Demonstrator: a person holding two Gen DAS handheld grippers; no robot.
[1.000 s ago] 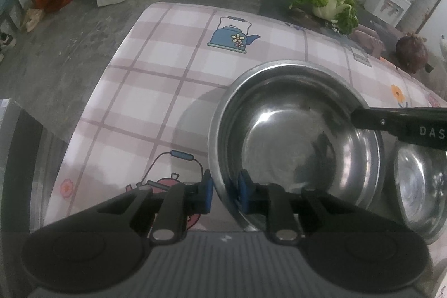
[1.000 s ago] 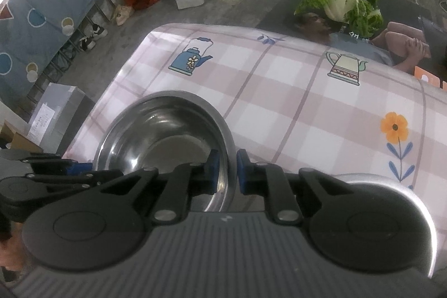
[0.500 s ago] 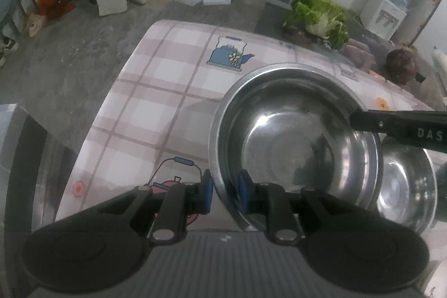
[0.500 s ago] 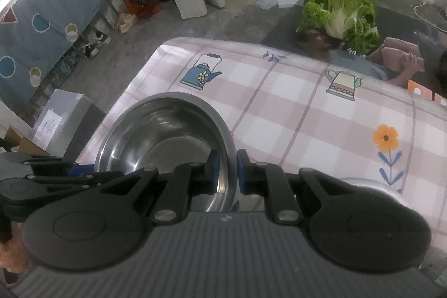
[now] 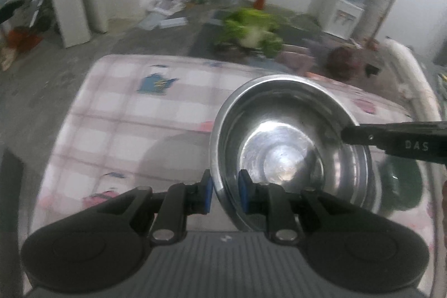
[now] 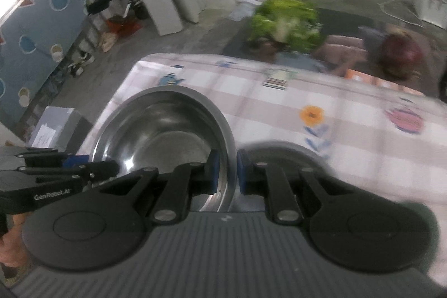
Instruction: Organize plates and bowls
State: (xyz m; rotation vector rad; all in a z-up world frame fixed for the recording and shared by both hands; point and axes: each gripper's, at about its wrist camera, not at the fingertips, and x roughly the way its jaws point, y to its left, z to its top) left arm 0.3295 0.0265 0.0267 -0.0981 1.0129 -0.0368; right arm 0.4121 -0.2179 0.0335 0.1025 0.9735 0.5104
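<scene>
lettering "genrobot.ai" on left gripper (image 6: pixel 69 172) (right gripper (image 5: pixel 391 141): "das").

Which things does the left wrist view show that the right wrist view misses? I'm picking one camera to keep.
Only the left wrist view shows the water dispenser by the back wall and the bowl's shiny bottom.

Only the right wrist view shows the blue cloth with circles by the window, the grey box on the floor and the orange flower print.

Both show the steel bowl, held at its rim by the left gripper and the right gripper, and the checked tablecloth.
</scene>
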